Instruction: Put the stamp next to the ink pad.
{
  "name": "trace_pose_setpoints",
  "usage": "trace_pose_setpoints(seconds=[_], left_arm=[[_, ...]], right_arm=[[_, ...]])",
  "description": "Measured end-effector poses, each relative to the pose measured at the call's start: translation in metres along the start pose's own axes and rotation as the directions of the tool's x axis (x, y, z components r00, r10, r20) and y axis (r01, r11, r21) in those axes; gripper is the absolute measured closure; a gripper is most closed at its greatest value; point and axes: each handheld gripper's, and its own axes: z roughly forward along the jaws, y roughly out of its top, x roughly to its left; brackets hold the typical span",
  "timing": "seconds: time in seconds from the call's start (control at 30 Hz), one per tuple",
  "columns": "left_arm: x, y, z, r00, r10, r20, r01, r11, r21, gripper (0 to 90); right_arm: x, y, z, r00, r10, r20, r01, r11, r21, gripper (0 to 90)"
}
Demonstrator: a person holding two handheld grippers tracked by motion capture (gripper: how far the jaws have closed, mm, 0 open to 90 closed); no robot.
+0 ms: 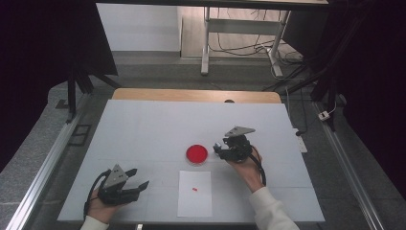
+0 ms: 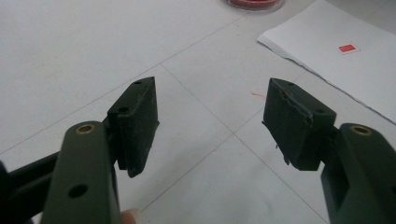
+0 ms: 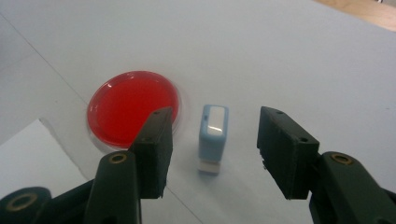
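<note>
Mostly bare white table (image 1: 143, 129), grey floor (image 1: 48, 129), dark room

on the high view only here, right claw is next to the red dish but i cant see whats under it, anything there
Observer: Yes, a small light-blue stamp lies on the table between the right claw's open jaws, and the pads are clear of it.
Operator: is it touching the red dish
Observer: No. In the right gripper view a strip of bare table separates it from the red dish.
Operator: whats the red speck on the paper
Observer: The left gripper view shows it as a small red rectangular print on the white sheet.
Operator: left claw got anything
Observer: Nothing; the left claw is open over bare table.
</note>
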Motion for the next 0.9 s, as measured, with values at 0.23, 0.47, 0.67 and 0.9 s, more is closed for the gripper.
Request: trace_pose_setpoints(seconds=[0.23, 0.47, 0.67, 0.9], left_arm=[[0.003, -0.002, -0.001, 1.0, -0.002, 0.004, 0.002, 1.0, 0.0, 35.4], [0.001, 0.0, 0.0, 0.9999, 0.01, 0.014, -0.01, 0.9999, -0.001, 35.4], [0.001, -0.001, -0.001, 0.9999, 0.013, 0.009, -0.013, 0.9999, 0.0, 35.3], [-0.001, -0.002, -0.002, 0.9998, 0.019, 0.003, -0.019, 0.9998, 0.002, 35.3]], right_arm=[[0.001, -0.015, -0.027, 0.9997, -0.021, -0.006, 0.021, 0.999, -0.049, 45.4], [0.006, -0.038, -0.05, 0.9978, -0.059, -0.031, 0.056, 0.995, -0.08, 44.6], [0.004, -0.064, -0.069, 0.9968, -0.072, -0.033, 0.068, 0.991, -0.115, 44.6], [-0.002, -0.091, -0.093, 0.9975, -0.067, -0.023, 0.063, 0.99, -0.127, 44.5]])
